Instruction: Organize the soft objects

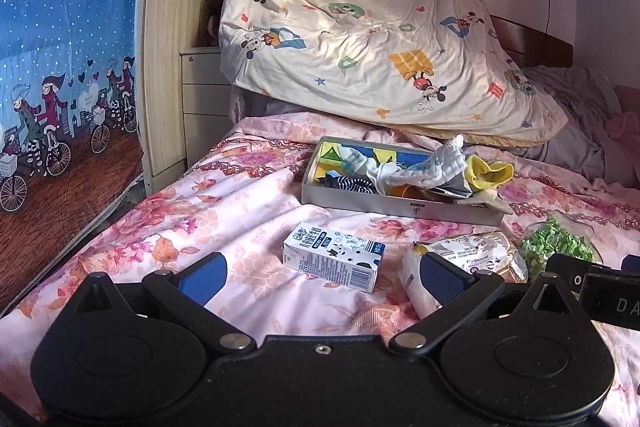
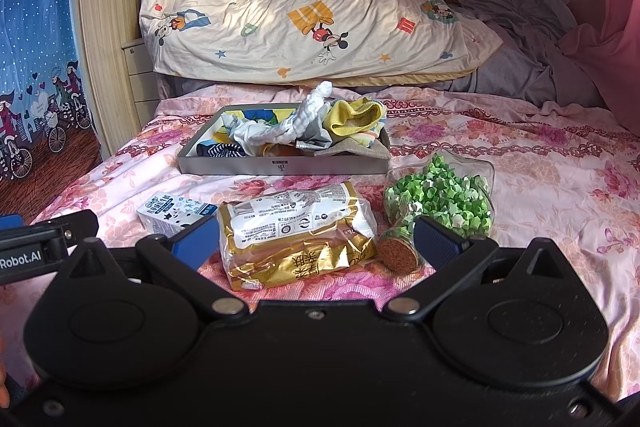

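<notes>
In front of you, the shallow grey cardboard tray sits flat on the bed and holds a loose heap of soft things. A white knitted cloth drapes over the middle of the tray, one end poking upward. At the tray's right end lies a crumpled yellow cloth; at its left front corner, a navy-and-white striped sock.

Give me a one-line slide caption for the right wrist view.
Open right gripper over gold snack bag, beside star jar; cloth-filled tray behind.
</notes>
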`<act>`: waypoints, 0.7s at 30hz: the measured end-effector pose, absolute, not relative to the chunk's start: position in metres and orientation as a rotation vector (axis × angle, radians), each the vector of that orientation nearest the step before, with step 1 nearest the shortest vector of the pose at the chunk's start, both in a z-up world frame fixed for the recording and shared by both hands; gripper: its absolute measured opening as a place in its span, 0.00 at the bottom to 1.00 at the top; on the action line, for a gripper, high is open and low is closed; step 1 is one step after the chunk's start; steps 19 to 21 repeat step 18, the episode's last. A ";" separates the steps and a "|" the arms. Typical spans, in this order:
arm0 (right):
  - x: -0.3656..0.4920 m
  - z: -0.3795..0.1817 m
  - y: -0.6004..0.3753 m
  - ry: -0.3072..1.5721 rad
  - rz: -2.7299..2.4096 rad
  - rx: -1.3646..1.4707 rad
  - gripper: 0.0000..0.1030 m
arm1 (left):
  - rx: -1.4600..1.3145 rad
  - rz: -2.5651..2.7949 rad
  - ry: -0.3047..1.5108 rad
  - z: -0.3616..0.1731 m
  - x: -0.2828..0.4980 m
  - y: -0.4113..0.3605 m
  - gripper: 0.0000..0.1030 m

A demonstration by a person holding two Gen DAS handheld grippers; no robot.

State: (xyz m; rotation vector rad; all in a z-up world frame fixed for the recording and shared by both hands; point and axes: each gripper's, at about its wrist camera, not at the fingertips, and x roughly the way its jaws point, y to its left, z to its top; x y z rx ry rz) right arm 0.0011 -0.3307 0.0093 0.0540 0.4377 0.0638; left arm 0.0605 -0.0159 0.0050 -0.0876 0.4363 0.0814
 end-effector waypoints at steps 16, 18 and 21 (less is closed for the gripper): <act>0.000 0.009 -0.330 0.439 0.064 0.055 0.99 | -0.085 0.090 0.433 0.007 0.061 -0.014 0.99; -0.001 0.008 -0.330 0.441 0.064 0.055 0.99 | -0.084 0.090 0.434 0.007 0.061 -0.014 0.99; -0.001 0.008 -0.330 0.441 0.064 0.055 0.99 | -0.084 0.090 0.434 0.007 0.061 -0.014 0.99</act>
